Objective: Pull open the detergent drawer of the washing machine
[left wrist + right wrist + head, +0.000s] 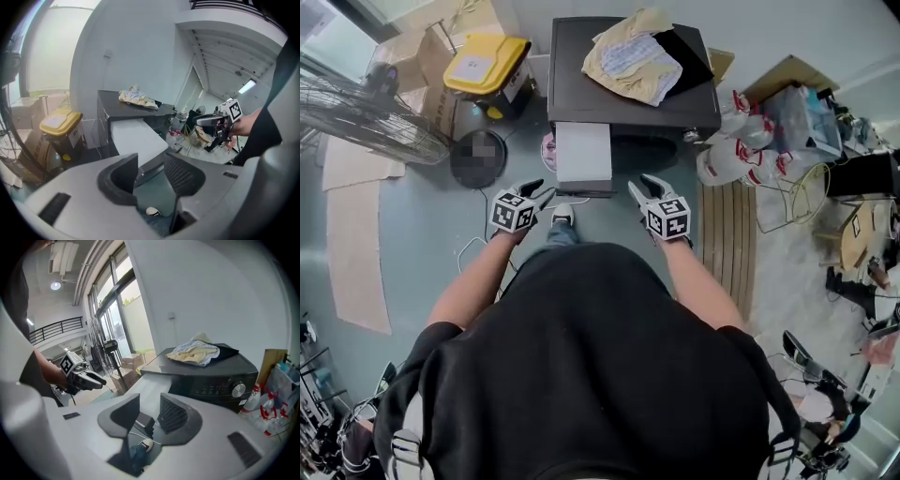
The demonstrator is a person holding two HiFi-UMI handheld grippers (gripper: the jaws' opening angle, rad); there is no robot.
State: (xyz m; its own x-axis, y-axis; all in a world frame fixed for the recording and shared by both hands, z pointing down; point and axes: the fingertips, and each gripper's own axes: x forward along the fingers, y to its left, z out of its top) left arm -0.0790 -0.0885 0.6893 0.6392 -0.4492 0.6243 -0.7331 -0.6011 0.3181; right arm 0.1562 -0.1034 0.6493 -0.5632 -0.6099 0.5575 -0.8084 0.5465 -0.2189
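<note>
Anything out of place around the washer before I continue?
A crumpled yellowish cloth lies heaped atop the washing machine, and the white drawer juts far out of its front. Nothing spilled or broken shows.

Left tool (pixel 540 190), right tool (pixel 640 185), jaws apart, before washing machine (pixel 581 89)

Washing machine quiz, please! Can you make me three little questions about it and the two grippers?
1. True or false: the white drawer of the washing machine is pushed fully shut.
2. What lies on top of the machine? A) a crumpled cloth B) a teddy bear C) a pizza
3. Fill in: the jaws of the left gripper and the right gripper stand ____, with nothing held between them.

Key: 1 false, it sticks out at the front. 2 A, the crumpled cloth. 3 apart.
</note>
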